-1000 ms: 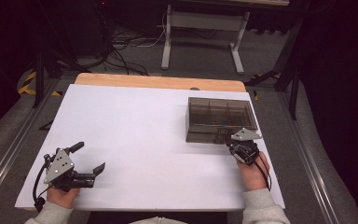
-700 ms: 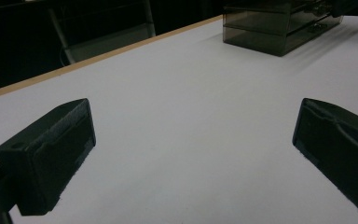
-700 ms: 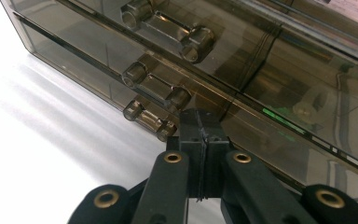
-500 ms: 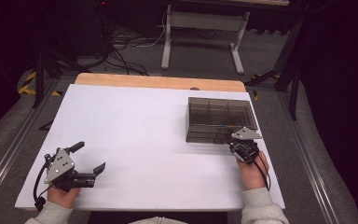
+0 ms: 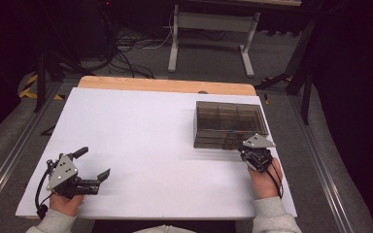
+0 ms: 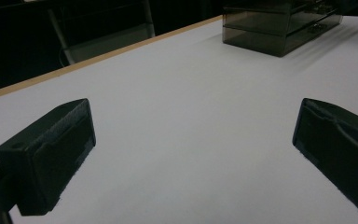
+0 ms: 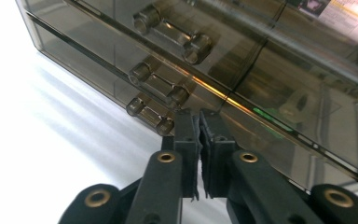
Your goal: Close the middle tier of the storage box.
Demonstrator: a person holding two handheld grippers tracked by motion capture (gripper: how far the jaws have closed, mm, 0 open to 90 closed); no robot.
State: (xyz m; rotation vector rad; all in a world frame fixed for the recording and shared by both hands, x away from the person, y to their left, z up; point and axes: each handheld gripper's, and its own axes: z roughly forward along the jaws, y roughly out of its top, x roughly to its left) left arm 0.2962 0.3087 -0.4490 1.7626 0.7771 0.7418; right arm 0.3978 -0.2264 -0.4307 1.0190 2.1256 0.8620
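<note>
Two grippers on the white table (image 5: 141,126): my left gripper (image 5: 93,164) sits at 8 o'clock, jaws spread wide, nothing between them; my right gripper (image 7: 199,122) at 4 o'clock has its jaws pressed together, tips at the near front wall of the smoked plastic drawer box (image 5: 229,124), which stands at 2 o'clock. I judge the box rigid, light and slick-walled, likely to slide when pulled; the small bar handles (image 7: 157,85) on the drawer fronts look the surest hold.

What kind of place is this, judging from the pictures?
Probably a lab or workshop set up for recording. A white table stands on dark carpet, loose cables lie behind it, and the person's left gripper and right gripper work near a smoky drawer box.
</note>
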